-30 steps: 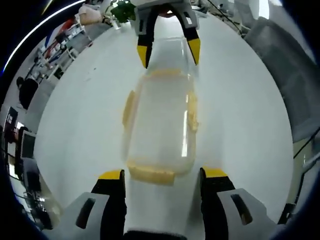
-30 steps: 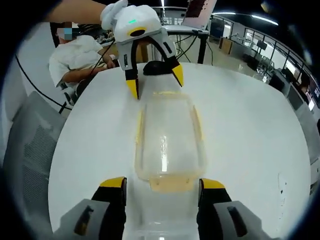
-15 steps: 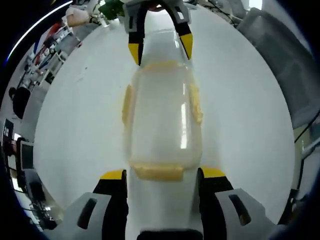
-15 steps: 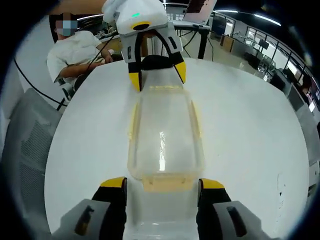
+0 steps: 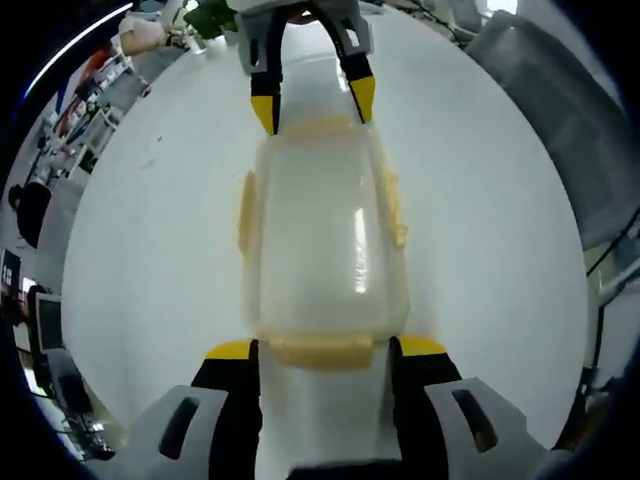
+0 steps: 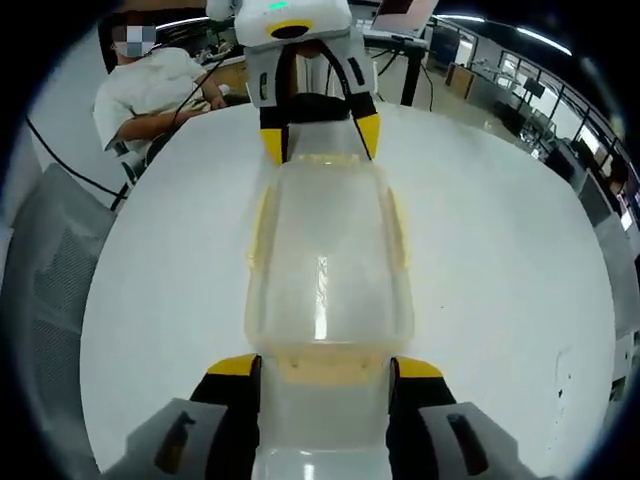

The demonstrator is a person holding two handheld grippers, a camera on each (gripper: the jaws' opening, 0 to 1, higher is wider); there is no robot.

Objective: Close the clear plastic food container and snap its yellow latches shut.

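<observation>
- On my left gripper view, the far left edge is a dim strip of cluttered room that I cannot read; shapes there are too small and warped to name.
- The white table (image 5: 150, 250) spreads across the view, bare on both sides of the box.
- The clear plastic food container (image 5: 325, 240) lies lengthwise in the middle of the table, lid on top; the plastic is so pale against the white top that its outline is hard to trace, and a glare streak runs along the lid.
- I count 4 yellow latches: one on the near end (image 5: 320, 352), one on each long side, and one at the far end. Whether any is snapped down I cannot tell.
- My left gripper (image 5: 325, 350) has its 2 yellow-tipped jaws spread wide, one at each corner of the container's near end, just beside it; contact is not clear.
- The right gripper (image 5: 312, 100) comes in from the top, jaws apart at the container's far end; its body is cut off by the edge.
- To the right, a grey chair (image 5: 560, 130) stands past the table rim, partly cropped.
- On my right gripper view, a grey mesh chair back sits at the left, then a seated person in a white shirt (image 6: 160, 85) at the upper left, beyond the table.
- The same container (image 6: 325, 270) lies centred, its near latch between my right gripper's jaws (image 6: 325, 368), which stand wide apart and hold nothing.
- The left gripper (image 6: 318, 135) faces me at the far end, jaws parted.
</observation>
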